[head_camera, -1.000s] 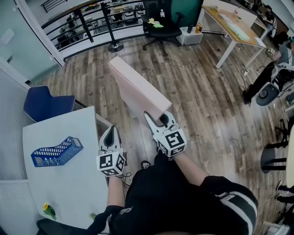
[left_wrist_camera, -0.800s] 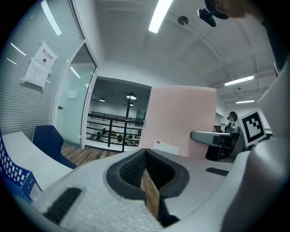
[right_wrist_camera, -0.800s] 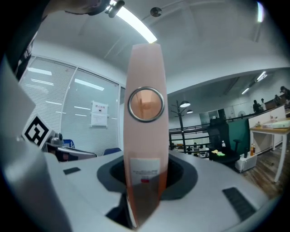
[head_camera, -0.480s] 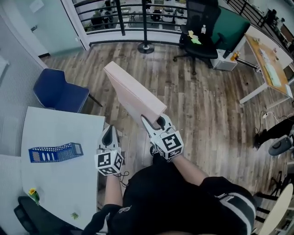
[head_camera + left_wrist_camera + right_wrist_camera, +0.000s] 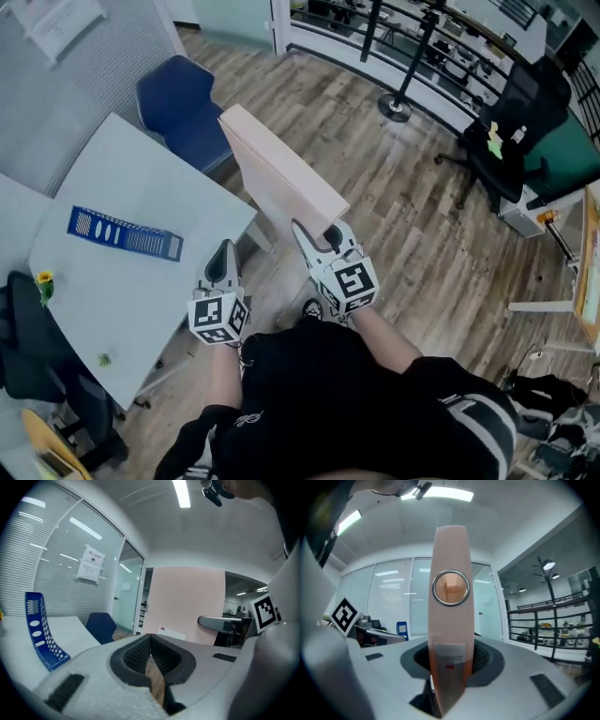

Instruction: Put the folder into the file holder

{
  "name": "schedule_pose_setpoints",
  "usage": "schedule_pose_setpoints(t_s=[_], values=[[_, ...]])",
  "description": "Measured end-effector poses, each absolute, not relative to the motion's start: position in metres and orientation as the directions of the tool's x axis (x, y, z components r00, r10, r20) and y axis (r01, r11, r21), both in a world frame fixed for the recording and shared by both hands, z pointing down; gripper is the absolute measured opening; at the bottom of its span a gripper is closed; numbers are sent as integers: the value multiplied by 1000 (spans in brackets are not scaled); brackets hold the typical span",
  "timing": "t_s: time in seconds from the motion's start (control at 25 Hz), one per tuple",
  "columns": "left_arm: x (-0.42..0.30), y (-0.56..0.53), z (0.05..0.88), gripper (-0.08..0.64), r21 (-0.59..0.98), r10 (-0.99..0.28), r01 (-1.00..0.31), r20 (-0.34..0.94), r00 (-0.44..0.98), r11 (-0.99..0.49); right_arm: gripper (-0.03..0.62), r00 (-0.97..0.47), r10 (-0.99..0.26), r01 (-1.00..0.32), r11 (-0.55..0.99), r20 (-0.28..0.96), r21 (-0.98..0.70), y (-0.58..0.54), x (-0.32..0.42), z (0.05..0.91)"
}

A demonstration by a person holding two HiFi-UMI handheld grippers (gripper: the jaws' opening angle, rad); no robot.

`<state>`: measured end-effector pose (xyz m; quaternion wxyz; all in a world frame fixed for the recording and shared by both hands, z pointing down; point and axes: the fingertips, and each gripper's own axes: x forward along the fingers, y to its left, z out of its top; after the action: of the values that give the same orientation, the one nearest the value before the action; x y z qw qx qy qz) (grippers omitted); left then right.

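A thick pink folder (image 5: pixel 281 183) stands tilted up over the wooden floor, spine toward me, with my right gripper (image 5: pixel 319 242) shut on its near lower corner. In the right gripper view the folder's spine (image 5: pixel 450 620) with its metal ring fills the gap between the jaws. My left gripper (image 5: pixel 222 262) hangs beside it at the table's corner, jaws shut on nothing; its pads (image 5: pixel 140 656) meet at the tips. The blue mesh file holder (image 5: pixel 124 234) lies on the white table (image 5: pixel 141 300), left of both grippers. From the left gripper view the holder (image 5: pixel 42 630) and the folder's face (image 5: pixel 187 604) both show.
A blue chair (image 5: pixel 183 108) stands behind the table's far corner. A black office chair (image 5: pixel 511 141) and a post on a round base (image 5: pixel 398 108) are at the back right. A black chair (image 5: pixel 37 347) sits at the table's left. A small flower (image 5: pixel 42 281) lies near the table's left edge.
The view has swung round: the table and file holder now lie higher and closer on the left. Both grippers and the folder keep the same pose relative to me.
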<state>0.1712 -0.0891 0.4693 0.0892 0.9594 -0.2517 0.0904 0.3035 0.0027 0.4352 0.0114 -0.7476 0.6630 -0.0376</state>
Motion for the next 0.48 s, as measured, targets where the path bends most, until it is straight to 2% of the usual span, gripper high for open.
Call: schedule_pose_setpoints(t_s=[0.28, 0.48], values=[[81, -128, 459, 0, 115, -724, -752, 209, 657, -649, 138, -235, -972, -970, 234, 7, -60, -84, 234, 419], [12, -143, 454, 0, 118, -845, -868, 199, 497, -483, 138, -407, -913, -912, 407, -14, -51, -135, 182, 406]])
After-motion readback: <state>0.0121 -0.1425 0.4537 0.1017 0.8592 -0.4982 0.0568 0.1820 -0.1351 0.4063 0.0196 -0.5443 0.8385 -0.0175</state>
